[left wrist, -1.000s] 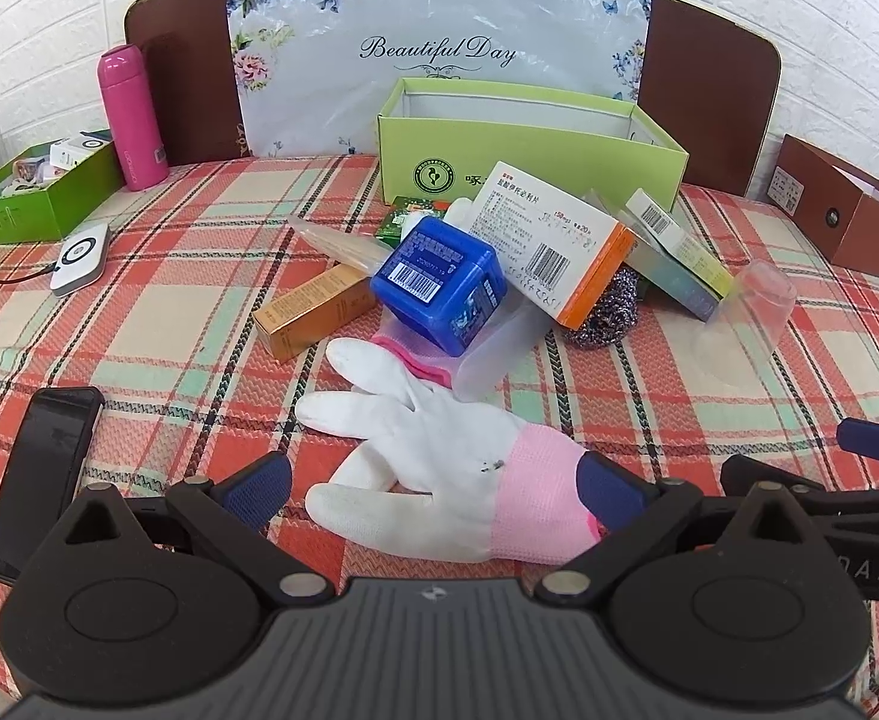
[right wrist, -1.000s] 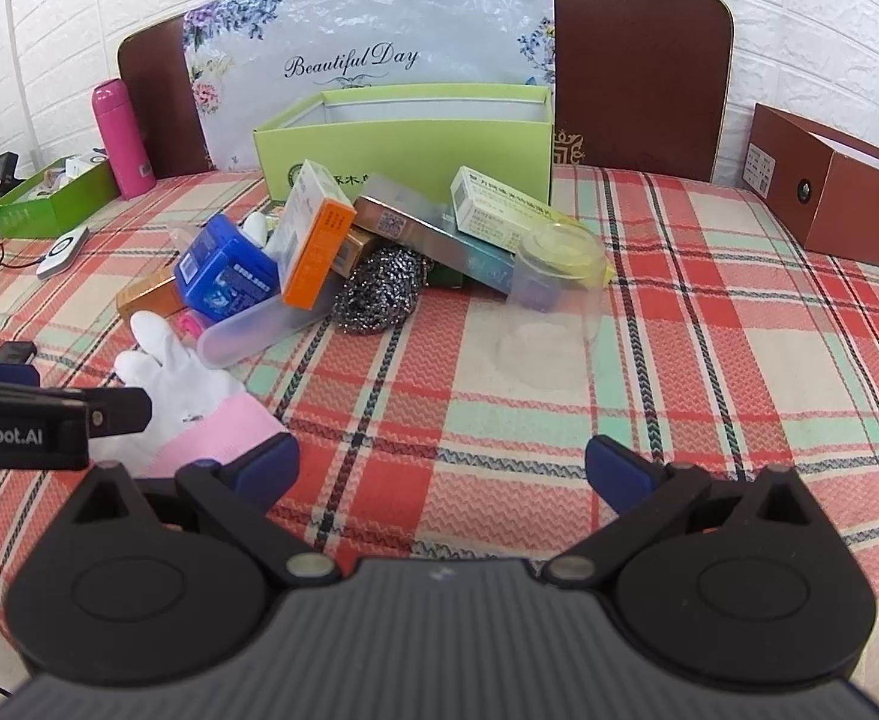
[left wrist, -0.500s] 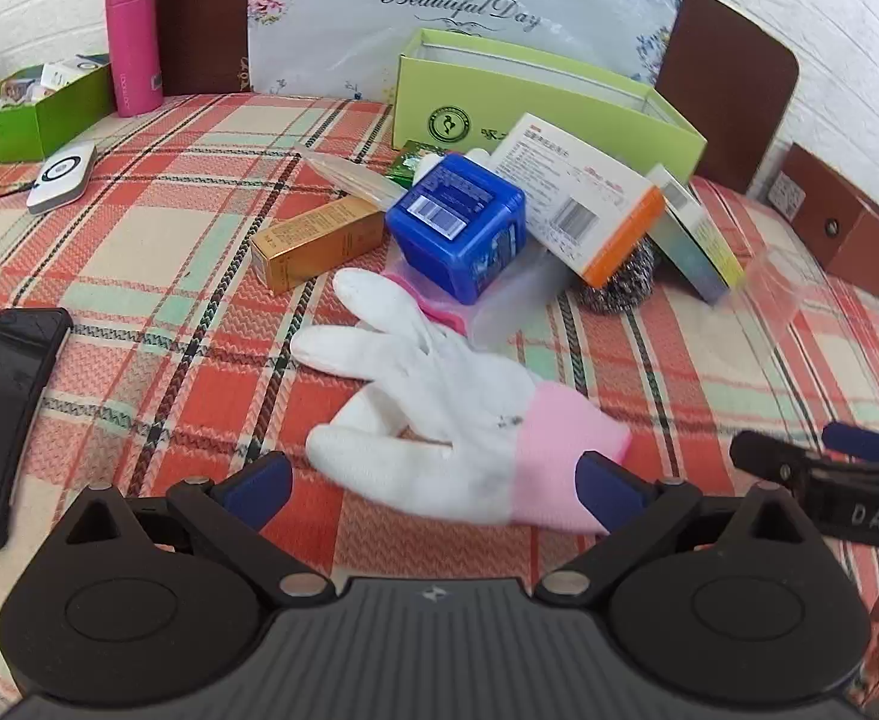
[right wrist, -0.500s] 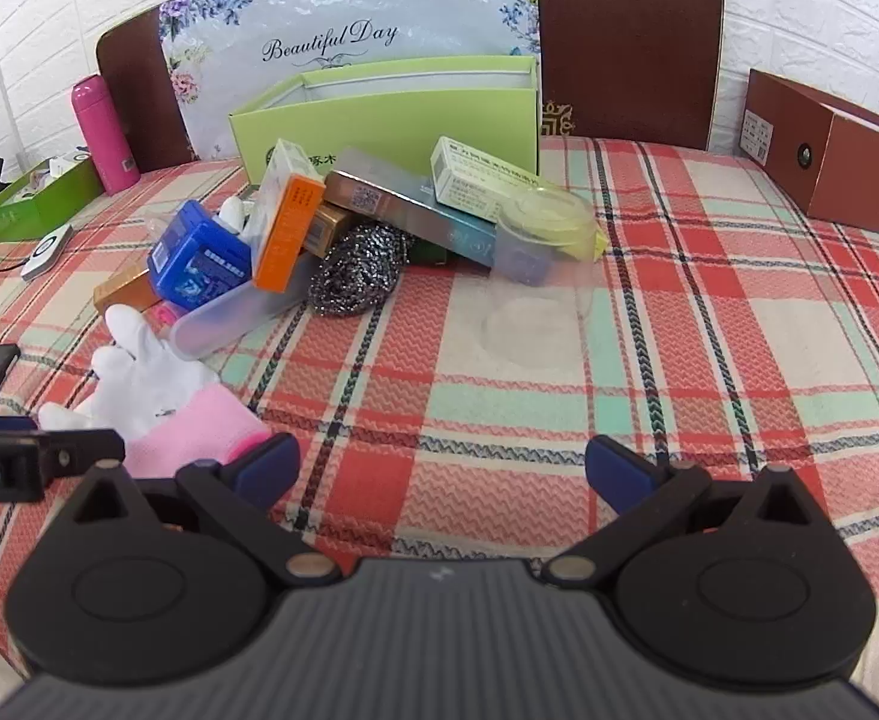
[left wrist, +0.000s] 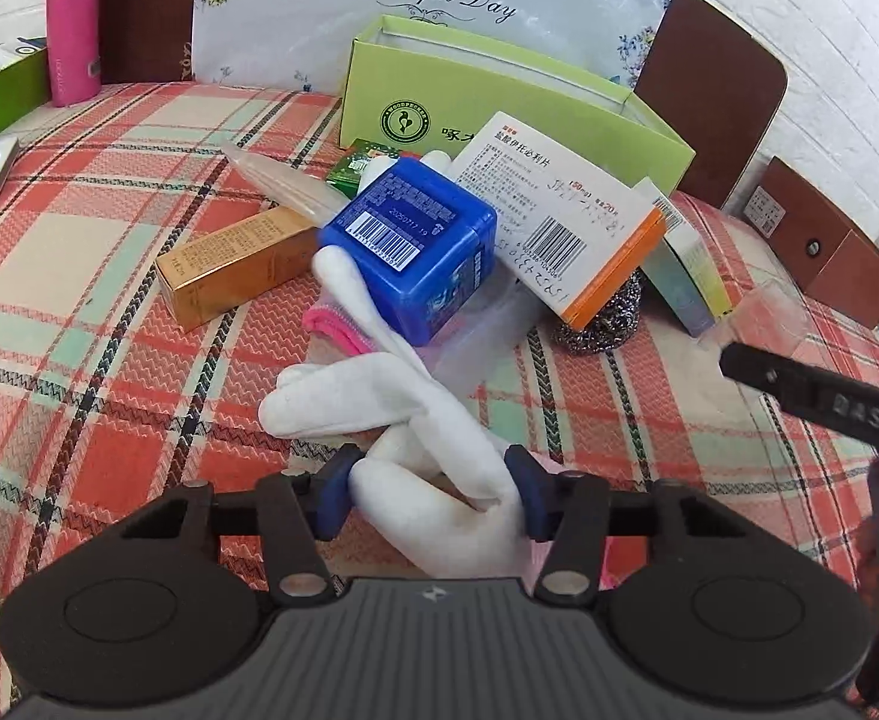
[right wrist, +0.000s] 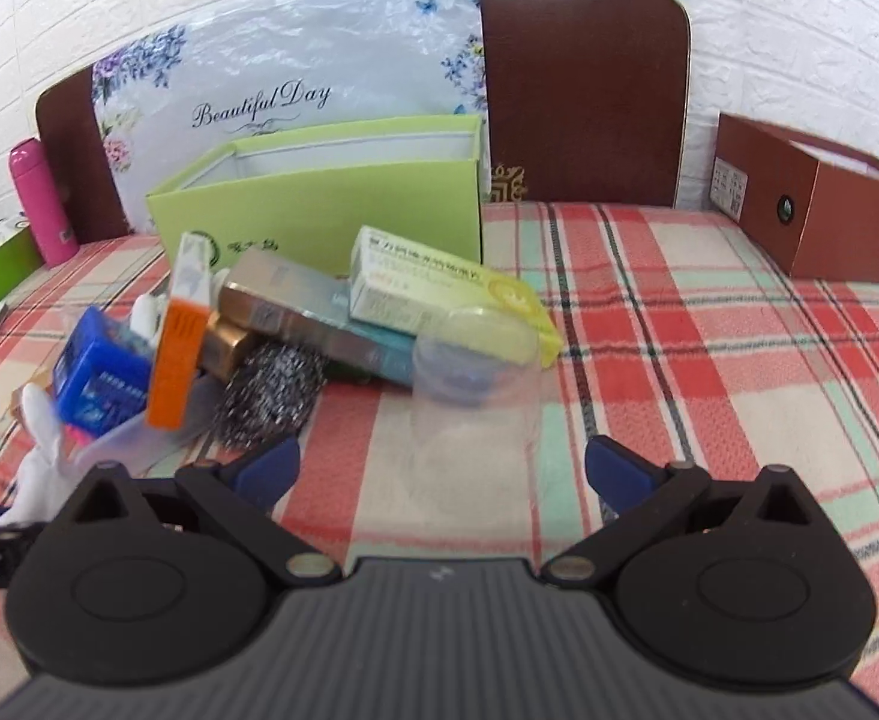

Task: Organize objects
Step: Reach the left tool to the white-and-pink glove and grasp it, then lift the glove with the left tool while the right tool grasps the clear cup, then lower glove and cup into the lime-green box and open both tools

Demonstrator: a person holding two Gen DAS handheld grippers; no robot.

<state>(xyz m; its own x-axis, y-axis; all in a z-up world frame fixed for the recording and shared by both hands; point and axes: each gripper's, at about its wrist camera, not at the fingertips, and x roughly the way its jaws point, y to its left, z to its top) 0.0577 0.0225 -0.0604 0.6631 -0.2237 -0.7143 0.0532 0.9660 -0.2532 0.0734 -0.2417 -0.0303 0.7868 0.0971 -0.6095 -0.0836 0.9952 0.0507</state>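
Two grippers are seen over a desk [right wrist: 709, 312] covered in a woven plaid cloth of red, cream and green. The left gripper [left wrist: 430, 495] has just been closing, and its blue pads are pressed on the bunched palm of a soft white knit glove [left wrist: 415, 420] with a pink cuff, at the near edge of the heap. The right gripper [right wrist: 442, 468] is held wide open with nothing in it; a clear plastic cup [right wrist: 475, 372], round and smooth, stands just ahead of it. Behind are piled a glossy blue cube-shaped box [left wrist: 415, 246], a flat white-and-orange carton [left wrist: 559, 216], a gold carton [left wrist: 229, 267] and a wiry steel scourer [right wrist: 271, 390]. An open green cardboard box [right wrist: 319, 204] stands at the rear. Bare cloth is left on the right.
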